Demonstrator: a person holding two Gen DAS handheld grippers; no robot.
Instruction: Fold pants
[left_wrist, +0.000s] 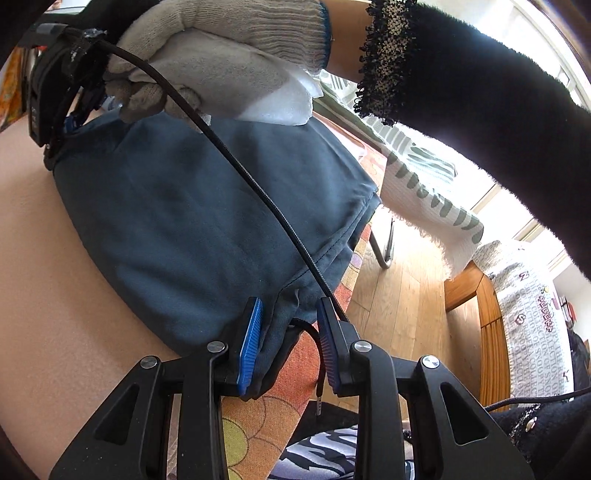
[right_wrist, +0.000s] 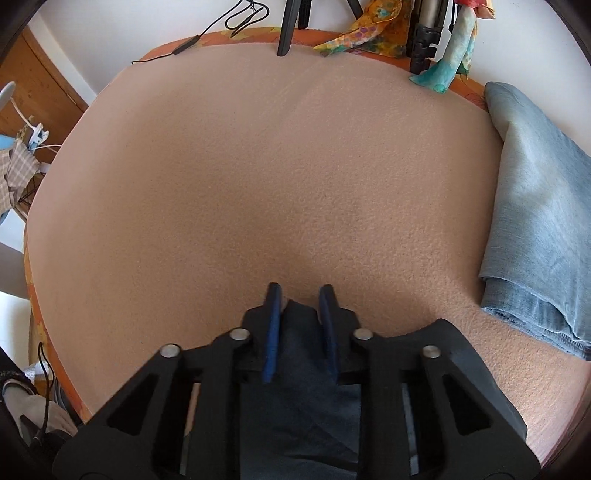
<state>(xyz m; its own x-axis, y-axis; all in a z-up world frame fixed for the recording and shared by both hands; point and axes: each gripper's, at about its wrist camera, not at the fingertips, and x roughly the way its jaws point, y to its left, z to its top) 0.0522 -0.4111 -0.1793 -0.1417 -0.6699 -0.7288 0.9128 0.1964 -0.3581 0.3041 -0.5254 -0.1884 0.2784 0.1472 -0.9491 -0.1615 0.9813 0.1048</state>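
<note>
Dark blue pants (left_wrist: 207, 206) lie bunched at the table (right_wrist: 258, 166) edge, on the peach cover. Left gripper (left_wrist: 290, 339) is narrow, pinching the pants' hem at that edge. Right gripper (right_wrist: 300, 325), held by a gloved hand (left_wrist: 221, 55), is clamped on a fold of the same pants. Folded light jeans (right_wrist: 539, 221) sit at the table's right edge.

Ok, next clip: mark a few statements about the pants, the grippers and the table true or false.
1. The right gripper has the dark pants between its pads. True.
2. The light blue jeans lie at the left in the right wrist view. False: they lie at the right.
3. The hand on the right gripper wears a knit glove. True.
4. The dark pants hang clear of any surface. False: they rest on the peach table cover.
</note>
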